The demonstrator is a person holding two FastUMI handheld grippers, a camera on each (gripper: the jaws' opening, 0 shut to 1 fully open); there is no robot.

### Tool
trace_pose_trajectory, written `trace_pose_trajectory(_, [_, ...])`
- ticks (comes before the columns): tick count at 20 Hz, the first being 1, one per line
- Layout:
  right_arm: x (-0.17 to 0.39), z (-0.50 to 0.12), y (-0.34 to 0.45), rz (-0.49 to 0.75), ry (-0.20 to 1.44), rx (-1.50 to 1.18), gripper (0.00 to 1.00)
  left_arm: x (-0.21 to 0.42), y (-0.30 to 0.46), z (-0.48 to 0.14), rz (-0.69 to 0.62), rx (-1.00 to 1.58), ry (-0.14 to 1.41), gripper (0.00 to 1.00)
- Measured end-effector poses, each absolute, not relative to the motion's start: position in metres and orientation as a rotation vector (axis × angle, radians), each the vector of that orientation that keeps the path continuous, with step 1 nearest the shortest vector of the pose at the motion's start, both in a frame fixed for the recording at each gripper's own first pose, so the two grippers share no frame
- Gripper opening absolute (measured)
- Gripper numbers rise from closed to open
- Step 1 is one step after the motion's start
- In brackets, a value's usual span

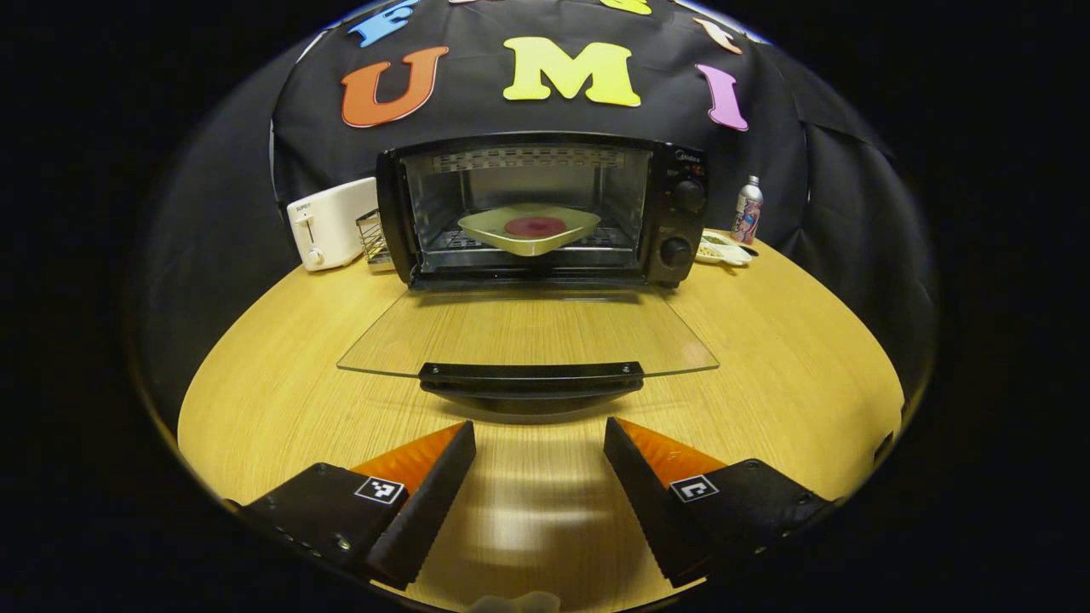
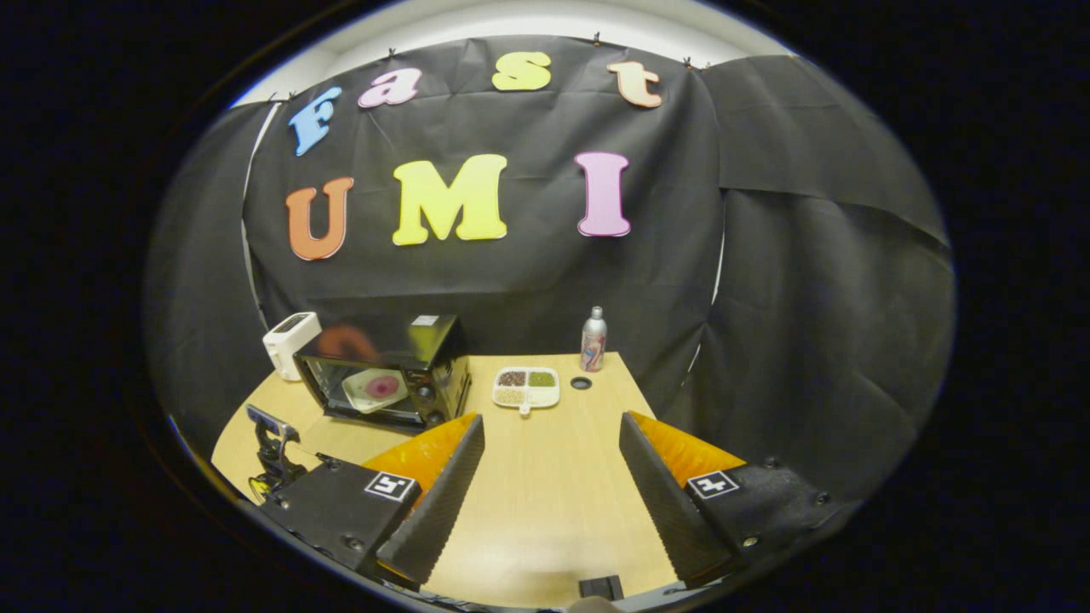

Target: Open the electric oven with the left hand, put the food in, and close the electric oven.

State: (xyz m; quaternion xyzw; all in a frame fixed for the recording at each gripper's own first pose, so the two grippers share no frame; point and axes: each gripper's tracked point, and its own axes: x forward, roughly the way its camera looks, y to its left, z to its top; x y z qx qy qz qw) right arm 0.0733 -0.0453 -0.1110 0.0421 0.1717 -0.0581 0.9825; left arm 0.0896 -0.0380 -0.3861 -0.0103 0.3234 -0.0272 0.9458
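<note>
The black electric oven [image 1: 681,213] stands at the back of the wooden table, its glass door [image 1: 528,328] folded down flat toward me. Inside on the rack rests a pale square plate [image 1: 530,240] with a round red piece of food [image 1: 535,226]. My left gripper [image 1: 539,428] hovers open just short of the door's black handle [image 1: 530,373], nothing between its fingers. My right gripper [image 2: 552,421] is open and held high above the table's right half, away from the oven [image 2: 426,358]. From there the plate [image 2: 353,393] shows inside, and my left gripper [image 2: 271,447] sits low at the left.
A white toaster [image 1: 330,223] and a small wire rack [image 1: 372,237] stand left of the oven. To its right are a divided snack tray [image 2: 527,387], a small bottle [image 2: 593,339] and a dark cap [image 2: 581,383]. The table's edge curves round near both grippers.
</note>
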Motion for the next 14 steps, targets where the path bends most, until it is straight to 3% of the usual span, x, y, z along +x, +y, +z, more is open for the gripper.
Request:
trace_pose_trajectory(5, [0.070, -0.118, -0.050, -0.139, 0.365, 0.116, 0.96, 0.100, -0.033, -0.399, -0.050, -0.018, 0.683, 0.97])
trace_pose_trajectory(6, [0.070, -0.119, -0.052, -0.147, 0.368, 0.120, 1.00, 0.103, -0.031, -0.400, -0.044, -0.013, 0.688, 0.98])
trace_pose_trajectory(7, [0.069, -0.120, -0.053, -0.150, 0.370, 0.123, 0.96, 0.103, -0.031, -0.399, -0.047, -0.012, 0.692, 1.00])
trace_pose_trajectory(11, [0.072, -0.120, -0.055, -0.154, 0.367, 0.125, 1.00, 0.105, -0.032, -0.394, -0.053, 0.000, 0.692, 0.97])
trace_pose_trajectory(13, [0.074, -0.122, -0.056, -0.152, 0.370, 0.132, 1.00, 0.107, -0.032, -0.387, -0.051, 0.003, 0.684, 1.00])
trace_pose_trajectory(14, [0.075, -0.122, -0.056, -0.148, 0.370, 0.137, 0.96, 0.109, -0.031, -0.383, -0.050, 0.002, 0.679, 0.98])
